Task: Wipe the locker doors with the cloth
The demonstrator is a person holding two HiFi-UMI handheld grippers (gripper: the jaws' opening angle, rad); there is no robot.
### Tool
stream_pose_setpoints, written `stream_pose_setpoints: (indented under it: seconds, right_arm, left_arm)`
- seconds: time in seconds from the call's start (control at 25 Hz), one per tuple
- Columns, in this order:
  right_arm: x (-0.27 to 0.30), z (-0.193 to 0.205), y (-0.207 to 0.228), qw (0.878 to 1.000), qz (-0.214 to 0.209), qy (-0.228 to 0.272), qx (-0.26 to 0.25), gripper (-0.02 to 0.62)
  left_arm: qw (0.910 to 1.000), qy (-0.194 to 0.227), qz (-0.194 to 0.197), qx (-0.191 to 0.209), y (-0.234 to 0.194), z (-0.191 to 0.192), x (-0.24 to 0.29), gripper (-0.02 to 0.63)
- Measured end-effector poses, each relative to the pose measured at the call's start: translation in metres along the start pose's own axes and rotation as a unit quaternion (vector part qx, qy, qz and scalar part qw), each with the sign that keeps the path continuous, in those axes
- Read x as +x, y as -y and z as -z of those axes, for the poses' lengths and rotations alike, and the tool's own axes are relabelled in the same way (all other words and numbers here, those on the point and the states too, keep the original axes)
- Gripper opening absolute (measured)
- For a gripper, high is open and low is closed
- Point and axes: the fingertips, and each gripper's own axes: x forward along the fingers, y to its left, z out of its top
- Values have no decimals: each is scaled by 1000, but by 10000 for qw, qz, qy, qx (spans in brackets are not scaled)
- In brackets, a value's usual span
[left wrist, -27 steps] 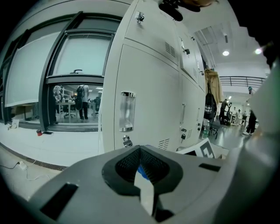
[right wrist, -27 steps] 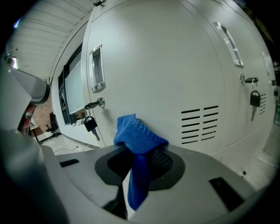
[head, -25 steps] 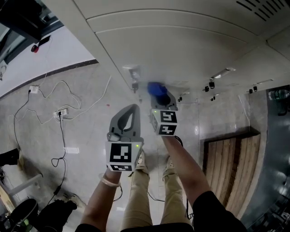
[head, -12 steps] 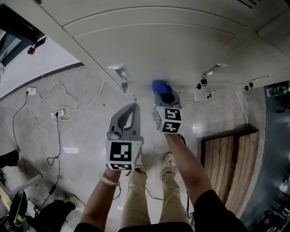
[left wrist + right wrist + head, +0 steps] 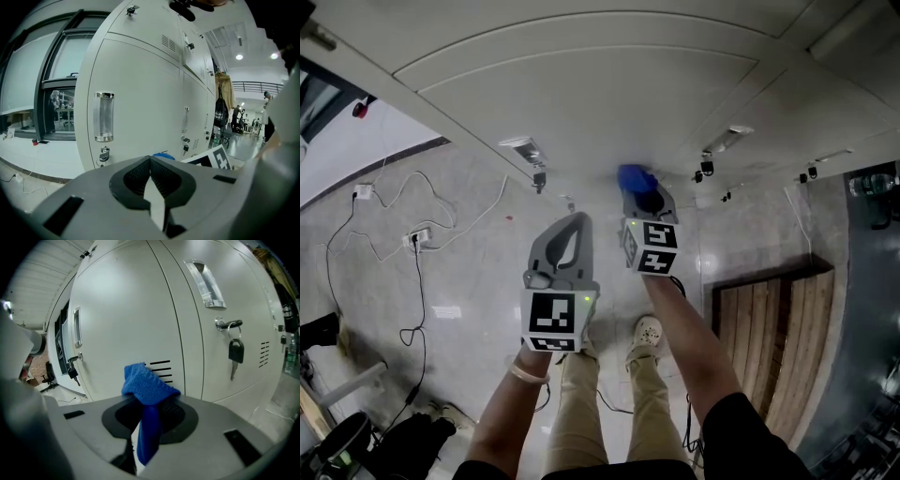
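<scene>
White locker doors (image 5: 609, 103) fill the top of the head view. My right gripper (image 5: 639, 192) is shut on a blue cloth (image 5: 635, 177) and holds it up at the lower part of a door. In the right gripper view the blue cloth (image 5: 147, 389) bunches over the jaws in front of the vent slots (image 5: 161, 371) of a locker door (image 5: 126, 319); contact with the door cannot be told. My left gripper (image 5: 573, 223) hangs beside it to the left, shut and empty, a little short of the lockers. In the left gripper view its jaws meet before a locker door (image 5: 140, 93).
A key with a tag (image 5: 235, 353) hangs in a lock to the right of the cloth, below a recessed handle (image 5: 206, 284). Another lock (image 5: 538, 176) sits left of the cloth. Cables and a power strip (image 5: 419, 236) lie on the floor at left. A wooden bench (image 5: 764, 337) stands at right.
The right gripper has carried the cloth to the right along the door, away from the lock at its left. The left gripper has hardly moved. The person's feet have shifted.
</scene>
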Motion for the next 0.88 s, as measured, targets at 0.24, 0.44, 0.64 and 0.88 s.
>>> stream_pose_setpoints:
  seconds: [0.24,0.44,0.64,0.88]
  right_arm:
    - [-3,0,15,10000,-3,-13,8,83]
    - [-6,1,35,9998,93,-48,146,83]
    - [-10,-1,48,9997,152,-69,173,83]
    - [-14,0,70,9989,354,-88,311,83]
  left_arm:
    - [10000,-19,-60,-20,9,2,4,6]
    - [9999,-37,-94,-45,21,3,6,6]
    - [9999,-30,-116,-42,28,1,6,6]
    - [9999,-22,-159,-41,30,0,8,6]
